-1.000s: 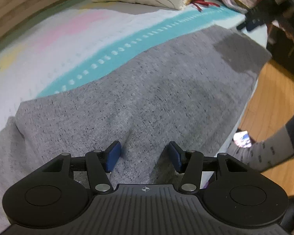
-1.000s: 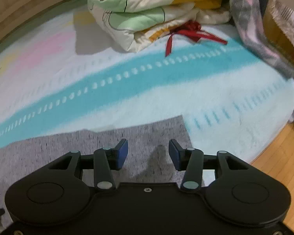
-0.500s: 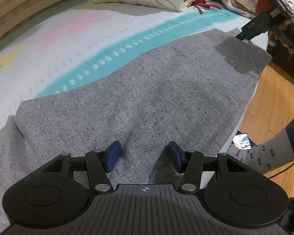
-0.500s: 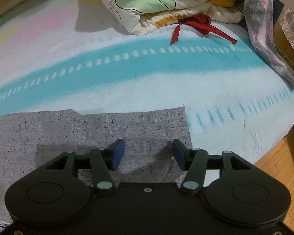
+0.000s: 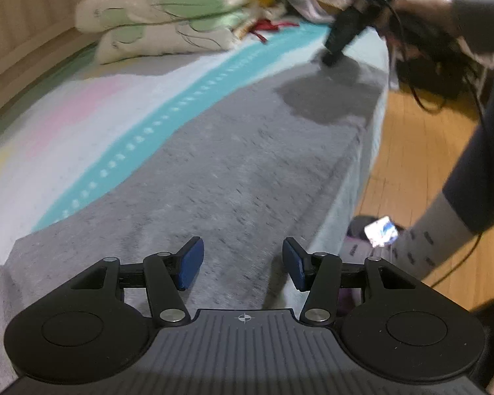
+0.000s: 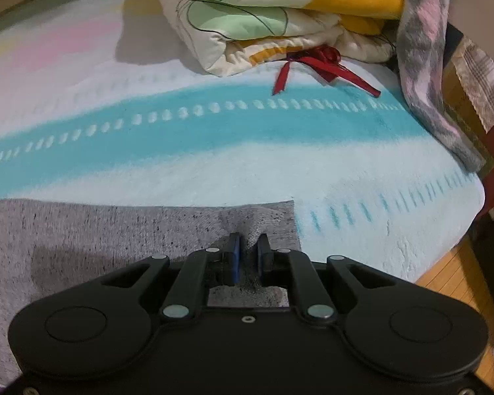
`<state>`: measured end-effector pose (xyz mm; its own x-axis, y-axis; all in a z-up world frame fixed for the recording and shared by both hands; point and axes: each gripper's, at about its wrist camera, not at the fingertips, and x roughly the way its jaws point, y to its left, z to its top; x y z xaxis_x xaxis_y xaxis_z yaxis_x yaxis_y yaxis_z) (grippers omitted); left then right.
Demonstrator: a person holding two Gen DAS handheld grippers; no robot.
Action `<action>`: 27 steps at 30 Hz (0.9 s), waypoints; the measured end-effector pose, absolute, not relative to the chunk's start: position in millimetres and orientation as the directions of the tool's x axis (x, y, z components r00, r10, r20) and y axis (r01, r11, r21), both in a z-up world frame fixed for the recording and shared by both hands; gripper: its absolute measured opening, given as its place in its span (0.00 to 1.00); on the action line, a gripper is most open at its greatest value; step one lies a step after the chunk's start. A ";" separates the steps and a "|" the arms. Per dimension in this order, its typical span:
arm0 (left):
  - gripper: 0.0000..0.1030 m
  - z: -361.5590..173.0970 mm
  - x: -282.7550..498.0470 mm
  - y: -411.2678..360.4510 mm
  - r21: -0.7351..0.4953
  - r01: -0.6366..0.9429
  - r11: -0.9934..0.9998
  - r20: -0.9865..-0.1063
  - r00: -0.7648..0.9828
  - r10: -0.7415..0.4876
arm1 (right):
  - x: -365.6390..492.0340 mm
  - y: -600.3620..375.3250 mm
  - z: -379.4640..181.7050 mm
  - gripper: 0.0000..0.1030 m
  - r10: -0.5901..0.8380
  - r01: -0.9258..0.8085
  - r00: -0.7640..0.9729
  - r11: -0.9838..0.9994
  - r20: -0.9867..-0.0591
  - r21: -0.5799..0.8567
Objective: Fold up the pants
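Observation:
Grey speckled pants [image 5: 247,151] lie flat along the near edge of the bed. My left gripper [image 5: 243,263] hovers open just over them near the bed's edge, nothing between its blue pads. At the far end of the pants, the right gripper [image 5: 337,49] shows as a dark blurred shape tipped down onto the cloth. In the right wrist view, the pants' end [image 6: 115,237] lies flat with its corner beside the gripper. My right gripper [image 6: 248,250] is closing there, and a raised pinch of the grey cloth sits squeezed between its pads.
A folded quilt [image 6: 263,16] with a red ribbon [image 6: 319,62] lies at the back of the striped bed blanket [image 6: 214,131]. A grey-pink throw [image 6: 425,49] hangs at the right. A person's socked leg [image 5: 438,230] stands on the wooden floor [image 5: 421,151] beside the bed.
The right jaws have gone from wide apart to pinched on the pants' end. The left gripper has shifted toward the bed's edge and rolled, still open.

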<state>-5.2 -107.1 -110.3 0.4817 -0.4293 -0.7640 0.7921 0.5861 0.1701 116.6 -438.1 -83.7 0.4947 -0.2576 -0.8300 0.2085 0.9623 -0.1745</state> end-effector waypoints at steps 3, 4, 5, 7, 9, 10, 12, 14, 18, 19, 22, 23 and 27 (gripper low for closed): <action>0.49 -118.4 -11.4 -112.0 0.214 0.798 0.564 -0.762 0.497 -0.415 | 116.9 -439.4 -84.1 0.16 -0.253 0.209 0.490 0.963 -0.834 -0.169; 0.49 -118.3 -12.7 -111.5 0.219 0.799 0.559 -0.757 0.501 -0.420 | 116.9 -440.8 -83.8 0.16 -0.249 0.214 0.491 0.963 -0.835 -0.161; 0.49 -117.9 -12.5 -112.0 0.223 0.800 0.558 -0.756 0.503 -0.419 | 116.1 -440.5 -83.5 0.17 -0.246 0.222 0.489 0.963 -0.837 -0.153; 0.50 -118.5 -10.7 -112.5 0.225 0.794 0.565 -0.753 0.509 -0.416 | 116.5 -442.7 -84.6 0.17 -0.238 0.231 0.486 0.963 -0.841 -0.140; 0.49 -119.1 -7.6 -114.4 0.248 0.778 0.577 -0.744 0.535 -0.401 | 116.1 -442.9 -85.1 0.18 -0.237 0.231 0.486 0.963 -0.841 -0.138; 0.48 -121.1 -5.4 -116.9 0.268 0.771 0.577 -0.741 0.548 -0.388 | 116.3 -443.1 -85.6 0.18 -0.236 0.233 0.483 0.963 -0.843 -0.136; 0.36 -123.2 -3.7 -121.2 0.289 0.776 0.561 -0.738 0.553 -0.386 | 117.2 -443.4 -86.1 0.20 -0.236 0.238 0.479 0.962 -0.846 -0.134; 0.30 -125.7 -6.7 -125.4 0.329 0.781 0.531 -0.731 0.567 -0.380 | 117.4 -442.7 -86.3 0.21 -0.237 0.240 0.477 0.961 -0.846 -0.135; 0.05 -128.3 -23.3 -133.5 0.394 0.794 0.464 -0.720 0.580 -0.381 | 117.4 -443.7 -86.5 0.23 -0.231 0.246 0.475 0.961 -0.849 -0.124; 0.05 -125.0 -25.7 -133.7 0.388 0.797 0.462 -0.716 0.577 -0.394 | 117.3 -445.0 -86.6 0.23 -0.226 0.252 0.474 0.961 -0.851 -0.115; 0.05 -102.9 -30.1 -128.6 0.284 0.826 0.487 -0.711 0.522 -0.471 | 116.9 -447.6 -86.1 0.23 -0.220 0.260 0.475 0.960 -0.852 -0.103; 0.05 -100.6 -29.4 -126.7 0.247 0.835 0.492 -0.718 0.499 -0.486 | 116.6 -448.3 -85.6 0.23 -0.218 0.262 0.477 0.960 -0.851 -0.100; 0.05 -120.3 -21.2 -130.8 0.207 0.856 0.473 -0.773 0.440 -0.458 | 117.0 -454.0 -87.4 0.23 -0.202 0.276 0.474 0.958 -0.857 -0.073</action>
